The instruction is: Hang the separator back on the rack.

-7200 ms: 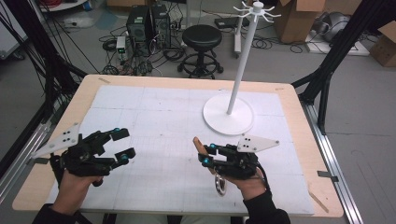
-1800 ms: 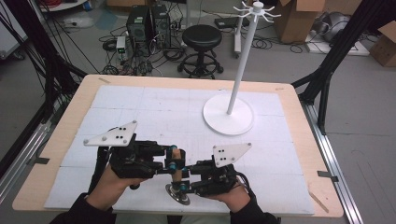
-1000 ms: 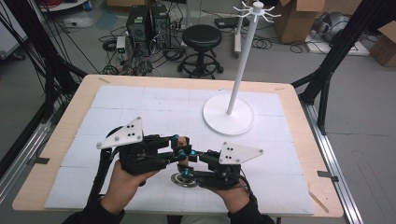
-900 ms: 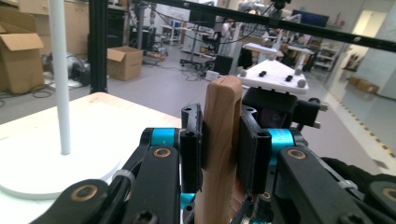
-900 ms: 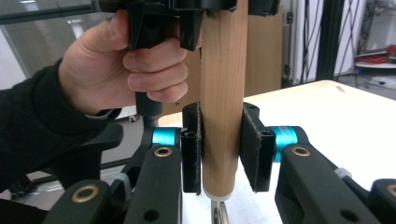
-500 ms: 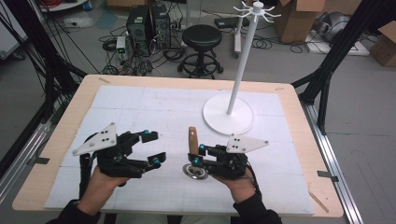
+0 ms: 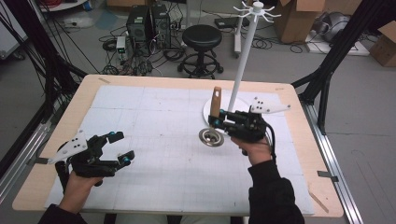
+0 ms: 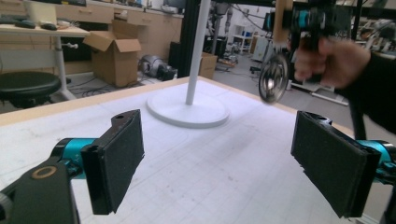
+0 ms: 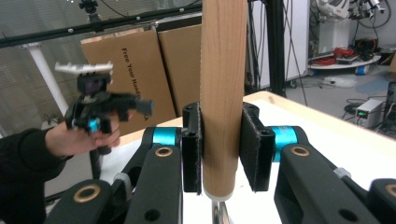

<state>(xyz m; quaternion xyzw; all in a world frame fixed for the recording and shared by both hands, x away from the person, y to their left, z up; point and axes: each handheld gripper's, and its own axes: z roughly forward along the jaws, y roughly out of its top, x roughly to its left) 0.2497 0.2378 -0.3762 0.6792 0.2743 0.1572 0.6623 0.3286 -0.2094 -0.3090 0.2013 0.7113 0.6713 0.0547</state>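
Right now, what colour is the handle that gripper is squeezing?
Light, natural wood-brown handle, clamped by the right gripper. The right gripper view shows it best.

Smooth pale wooden handle [image 9: 223,93] – shiny metal strainer bowl [image 7: 211,137]; matt white sheet over the light-wood worktop [image 7: 84,100], pads [image 8: 119,158] rough black.

tan wooden handle [image 9: 223,93], white stand [image 7: 239,70], black tool [image 7: 216,119]

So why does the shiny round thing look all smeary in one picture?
In the left gripper view the metal strainer and the hand holding it are smeared by motion blur, while the near black pads look sharp; in the high view the strainer is crisp, catching a small glint.
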